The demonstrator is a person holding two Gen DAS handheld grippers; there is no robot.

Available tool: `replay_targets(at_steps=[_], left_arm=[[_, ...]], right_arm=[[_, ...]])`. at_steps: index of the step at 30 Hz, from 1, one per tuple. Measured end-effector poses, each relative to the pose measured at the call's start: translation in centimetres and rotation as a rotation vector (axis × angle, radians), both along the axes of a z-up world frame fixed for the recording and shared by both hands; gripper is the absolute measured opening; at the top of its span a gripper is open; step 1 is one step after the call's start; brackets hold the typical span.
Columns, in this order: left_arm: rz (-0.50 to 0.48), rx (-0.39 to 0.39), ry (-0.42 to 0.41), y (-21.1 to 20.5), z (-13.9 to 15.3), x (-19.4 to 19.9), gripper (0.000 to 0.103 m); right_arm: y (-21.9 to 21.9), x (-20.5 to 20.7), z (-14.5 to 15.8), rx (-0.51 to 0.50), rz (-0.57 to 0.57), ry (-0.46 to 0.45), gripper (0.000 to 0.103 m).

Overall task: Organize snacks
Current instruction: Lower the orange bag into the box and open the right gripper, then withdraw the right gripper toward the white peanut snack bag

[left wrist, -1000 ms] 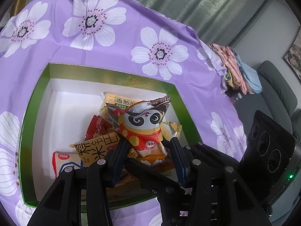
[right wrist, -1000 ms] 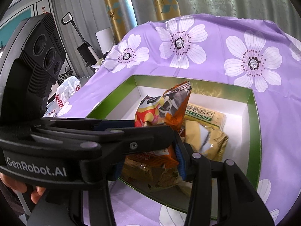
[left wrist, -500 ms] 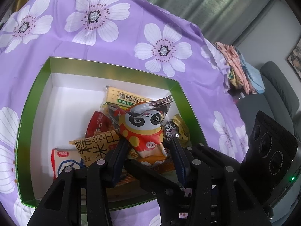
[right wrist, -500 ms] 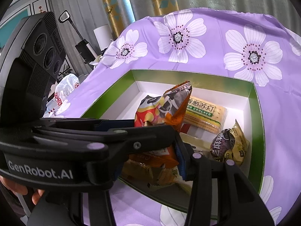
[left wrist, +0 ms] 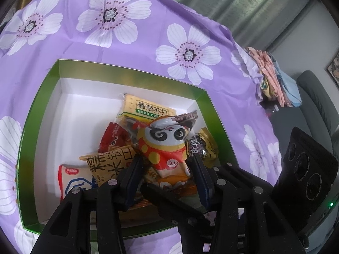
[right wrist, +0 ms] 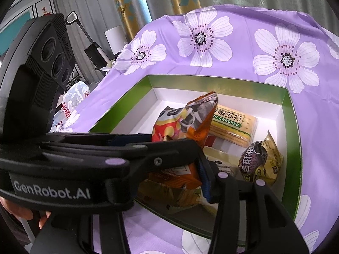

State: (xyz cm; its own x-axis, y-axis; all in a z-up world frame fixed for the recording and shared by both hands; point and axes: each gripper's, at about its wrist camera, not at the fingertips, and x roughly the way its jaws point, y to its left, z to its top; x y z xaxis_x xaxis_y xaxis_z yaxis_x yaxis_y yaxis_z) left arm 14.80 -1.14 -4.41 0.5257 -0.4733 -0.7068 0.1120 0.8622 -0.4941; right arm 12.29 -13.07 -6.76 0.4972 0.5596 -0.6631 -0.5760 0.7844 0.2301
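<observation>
Left gripper (left wrist: 167,165) with jaws closed on something; right gripper's jaw state unclear.

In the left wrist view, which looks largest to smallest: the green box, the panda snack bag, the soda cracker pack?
1. green box
2. panda snack bag, though it is nearest the camera
3. soda cracker pack, partly hidden behind the panda bag

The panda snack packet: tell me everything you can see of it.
The panda snack packet is a glossy foil pouch printed with a cartoon panda in red and yellow, orange on its other face. Its crimped grey top seal points up and away. The left gripper clamps its lower end, holding it tilted above the other snacks in the green box. Whether it touches them cannot be told.
</observation>
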Motion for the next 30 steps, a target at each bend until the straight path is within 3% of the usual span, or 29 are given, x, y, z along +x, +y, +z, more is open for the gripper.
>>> replay_targets(at_steps=[2, 4, 16, 28, 30], left_arm=[[0.016, 0.021, 0.004, 0.1, 0.0, 0.0, 0.066], [0.029, 0.032, 0.004, 0.3, 0.0, -0.1, 0.076], [0.048, 0.076, -0.048, 0.8, 2.6, -2.0, 0.08], [0.034, 0.111, -0.108, 0.6, 5.5, -5.8, 0.082], [0.035, 0.116, -0.12, 0.5, 5.9, -6.7, 0.094]], right_arm=[[0.0, -0.2, 0.1, -0.009, -0.003, -0.009, 0.056], [0.0, -0.5, 0.3, -0.017, -0.011, -0.025, 0.067], [-0.9, -2.3, 2.1, -0.025, -0.041, -0.07, 0.077], [-2.7, -6.8, 4.8, -0.046, -0.095, -0.145, 0.086], [-3.1, -7.8, 5.0, -0.058, -0.107, -0.148, 0.087]])
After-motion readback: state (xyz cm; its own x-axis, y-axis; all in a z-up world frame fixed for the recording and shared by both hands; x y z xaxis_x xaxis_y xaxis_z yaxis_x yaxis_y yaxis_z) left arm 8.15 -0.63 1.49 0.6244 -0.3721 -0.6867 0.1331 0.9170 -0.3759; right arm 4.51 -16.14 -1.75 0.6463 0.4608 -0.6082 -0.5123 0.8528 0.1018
